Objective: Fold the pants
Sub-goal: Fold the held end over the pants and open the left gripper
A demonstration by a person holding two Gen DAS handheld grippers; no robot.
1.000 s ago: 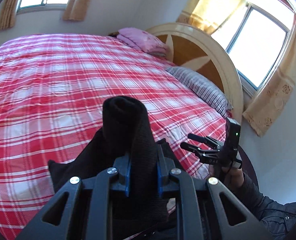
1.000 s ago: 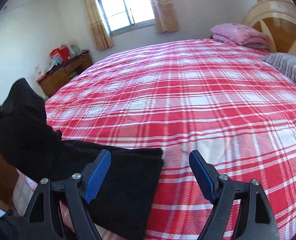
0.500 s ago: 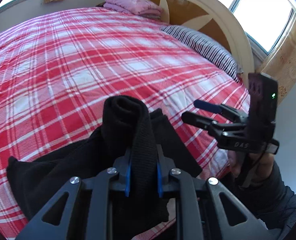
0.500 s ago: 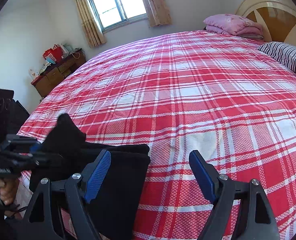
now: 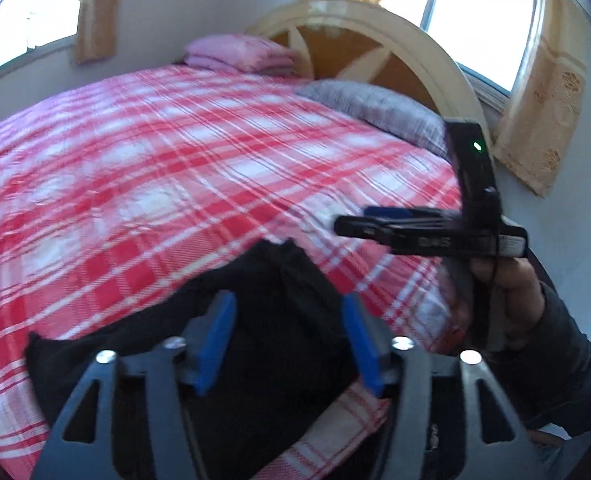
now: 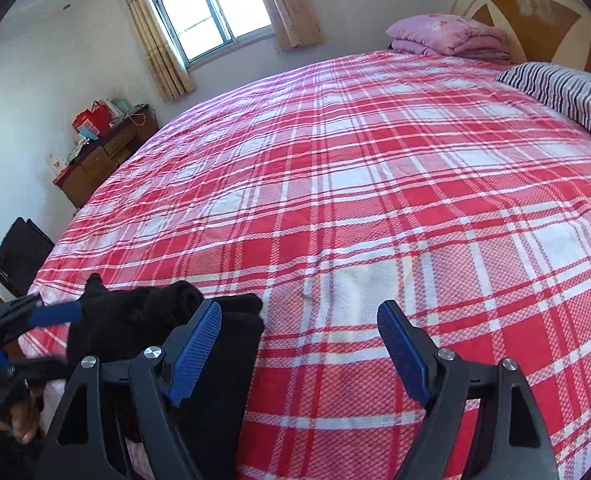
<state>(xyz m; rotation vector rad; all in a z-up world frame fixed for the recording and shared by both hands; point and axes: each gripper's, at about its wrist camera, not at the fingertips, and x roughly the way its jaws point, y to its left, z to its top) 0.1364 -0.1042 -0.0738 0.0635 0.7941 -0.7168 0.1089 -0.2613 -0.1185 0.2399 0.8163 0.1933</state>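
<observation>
Black pants on the near edge of the bed; both tongs spread, neither pinching.

Left wrist view: left gripper [image 5: 289, 340] angled down over the folded black pants [image 5: 255, 344]; its jaws have just been opening, blue pads now clear of the cloth bunched between them. The pants lie on the red plaid bedspread [image 5: 155, 184] at its near edge. To the right, a hand [image 5: 507, 280] holds the right gripper [image 5: 351, 222] level above the spread, seen side-on.
Right wrist view: right gripper [image 6: 299, 344] spread wide over bare plaid, pants [image 6: 219, 344] near its left finger. Only here: a wooden dresser [image 6: 103, 156] far left, and the left gripper [image 6: 51, 332] at the pants' left end.
</observation>
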